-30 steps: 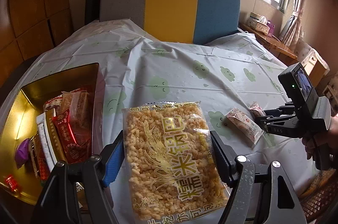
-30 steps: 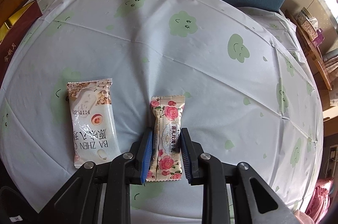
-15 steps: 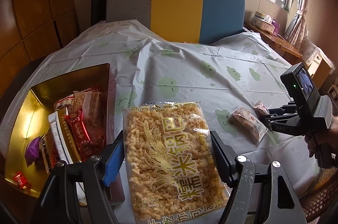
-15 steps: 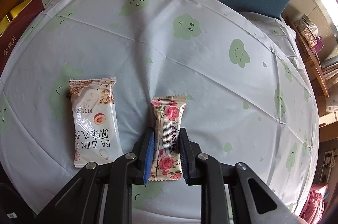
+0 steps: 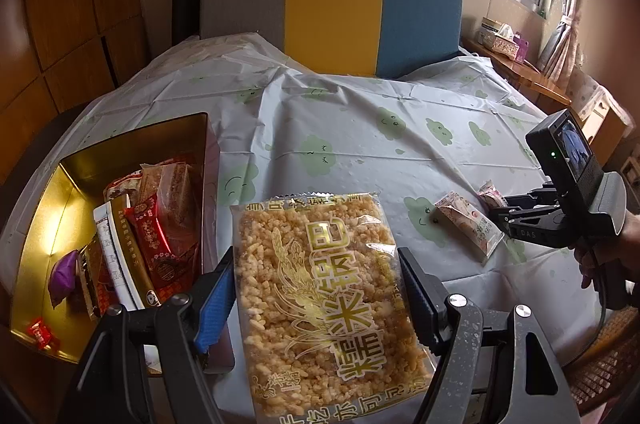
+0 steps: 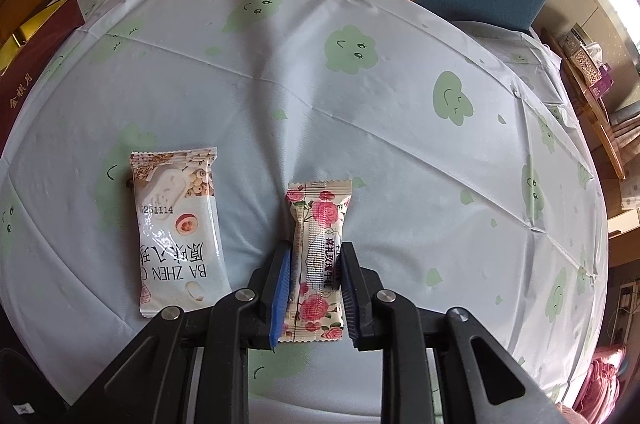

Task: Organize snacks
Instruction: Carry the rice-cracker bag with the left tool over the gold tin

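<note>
My left gripper (image 5: 316, 264) is shut on a large clear bag of puffed rice cakes (image 5: 320, 300) and holds it above the table, just right of the gold snack box (image 5: 44, 220). My right gripper (image 6: 314, 254) is shut on a small rose-print snack packet (image 6: 318, 256) that lies on the tablecloth. A white BA ZHEN snack packet (image 6: 176, 228) lies to its left, apart from it. In the left wrist view the right gripper (image 5: 500, 204) sits at the right, with the white packet (image 5: 468, 228) beside it.
The gold box holds several packets, red, white and purple (image 5: 64, 272). Its dark red side (image 6: 28, 72) shows at the far left in the right wrist view. A grey, yellow and blue headboard (image 5: 332, 16) stands behind the cloud-print tablecloth (image 6: 360, 96). A wooden shelf (image 5: 516, 68) is at the right.
My left gripper has lifted and drawn back with the rice cake bag, so more of the gold box shows. My right gripper has stayed shut on the rose packet, pulling back slightly.
</note>
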`<control>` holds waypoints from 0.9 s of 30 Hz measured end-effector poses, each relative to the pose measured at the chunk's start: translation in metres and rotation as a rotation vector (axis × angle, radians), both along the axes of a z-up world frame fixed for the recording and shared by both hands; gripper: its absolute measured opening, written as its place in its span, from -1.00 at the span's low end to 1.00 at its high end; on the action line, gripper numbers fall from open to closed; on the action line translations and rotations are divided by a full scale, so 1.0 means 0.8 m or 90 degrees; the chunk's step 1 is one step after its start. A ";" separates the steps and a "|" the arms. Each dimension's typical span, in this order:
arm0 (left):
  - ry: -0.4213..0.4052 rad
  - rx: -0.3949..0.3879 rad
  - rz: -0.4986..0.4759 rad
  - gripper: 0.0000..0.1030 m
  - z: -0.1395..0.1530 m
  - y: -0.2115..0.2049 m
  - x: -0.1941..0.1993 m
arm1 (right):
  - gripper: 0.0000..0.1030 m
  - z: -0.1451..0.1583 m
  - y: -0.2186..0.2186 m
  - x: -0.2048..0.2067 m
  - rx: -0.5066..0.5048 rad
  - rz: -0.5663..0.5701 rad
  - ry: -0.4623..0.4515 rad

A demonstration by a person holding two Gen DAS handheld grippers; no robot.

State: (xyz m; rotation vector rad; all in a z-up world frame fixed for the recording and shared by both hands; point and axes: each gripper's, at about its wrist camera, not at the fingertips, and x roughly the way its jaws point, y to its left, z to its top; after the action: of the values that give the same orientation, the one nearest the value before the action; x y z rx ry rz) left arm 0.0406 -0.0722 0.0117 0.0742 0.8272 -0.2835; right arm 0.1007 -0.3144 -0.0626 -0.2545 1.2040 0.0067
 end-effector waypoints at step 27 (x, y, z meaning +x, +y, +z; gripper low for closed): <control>-0.002 -0.007 0.146 0.46 0.013 0.116 0.007 | -0.54 0.002 0.022 -0.013 -0.051 0.032 -0.012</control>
State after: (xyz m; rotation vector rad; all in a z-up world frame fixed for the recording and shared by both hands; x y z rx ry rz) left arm 0.0462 0.0207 0.0218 -0.0303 0.8234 -0.0709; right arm 0.0905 -0.2966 -0.0607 -0.3547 1.1807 -0.0003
